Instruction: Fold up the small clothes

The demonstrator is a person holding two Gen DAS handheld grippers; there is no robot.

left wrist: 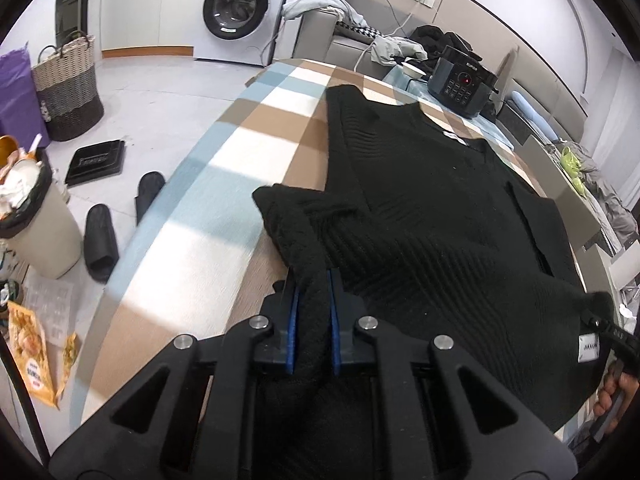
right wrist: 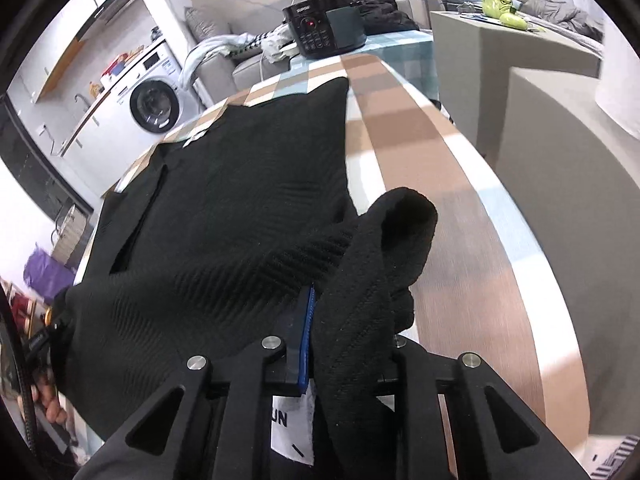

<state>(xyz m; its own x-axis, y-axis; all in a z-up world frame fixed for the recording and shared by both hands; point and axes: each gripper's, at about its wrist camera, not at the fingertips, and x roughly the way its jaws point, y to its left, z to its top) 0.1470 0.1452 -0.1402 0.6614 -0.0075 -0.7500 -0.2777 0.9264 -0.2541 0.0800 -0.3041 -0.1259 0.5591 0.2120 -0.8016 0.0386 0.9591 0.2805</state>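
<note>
Left gripper (left wrist: 311, 312), right gripper (right wrist: 348, 320) both pinching hem of black ribbed knit sweater (left wrist: 420, 208), lower frame; lifting evenly should keep fold straight on checked tablecloth (left wrist: 248, 152).

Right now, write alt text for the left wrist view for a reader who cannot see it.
The left claw is shut on a bunched corner of a black ribbed sweater spread on a table with a plaid tablecloth. Beyond it sit a black electric pressure cooker, a washing machine, a woven laundry basket and black slippers on the floor.
</note>
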